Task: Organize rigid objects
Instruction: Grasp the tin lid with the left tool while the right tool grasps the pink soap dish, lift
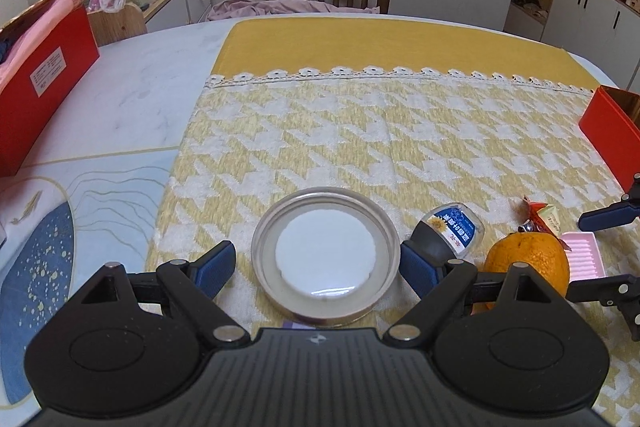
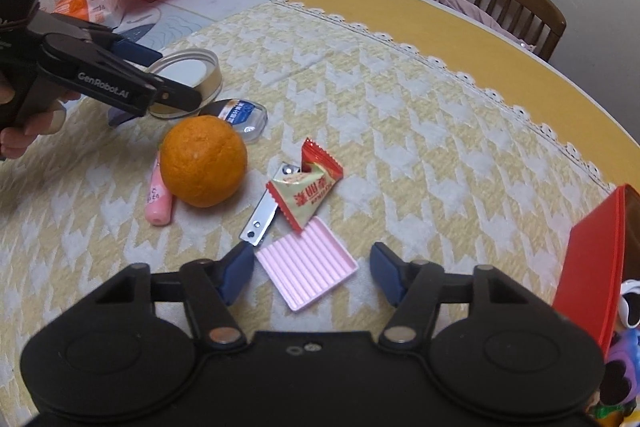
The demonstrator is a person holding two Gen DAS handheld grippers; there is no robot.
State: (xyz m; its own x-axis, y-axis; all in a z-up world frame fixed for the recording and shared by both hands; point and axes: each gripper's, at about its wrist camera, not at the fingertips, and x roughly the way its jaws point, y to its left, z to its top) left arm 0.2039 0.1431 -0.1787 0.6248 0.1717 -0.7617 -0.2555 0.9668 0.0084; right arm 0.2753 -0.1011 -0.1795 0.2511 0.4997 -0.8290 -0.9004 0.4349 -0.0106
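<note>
two grippers over scattered objects on a houndstooth cloth

the round metal lid [image 1: 326, 255] lies rim-up on the yellow-and-white cloth [image 1: 360, 131], and all places below are given relative to it. the left gripper [image 1: 316, 265] straddles the lid with its jaws wide, one blue pad on each side, neither seen pressing on the rim. just right of the lid lies a small clear case with a blue label [image 1: 460, 227], and beyond that the orange [image 2: 203, 161]. a pink tube [image 2: 159, 201] touches the orange on its near side. further right of the lid lie a nail clipper [image 2: 262, 211] and a red-and-cream candy wrapper [image 2: 306, 187], which overlaps the clipper. nearest the right gripper [image 2: 310, 273] sits the pink ridged tray [image 2: 306, 267], between jaws at a middling width; the left pad is at its corner, the right pad stands clear. a red box [image 2: 592, 267] stands furthest right of the lid.
</note>
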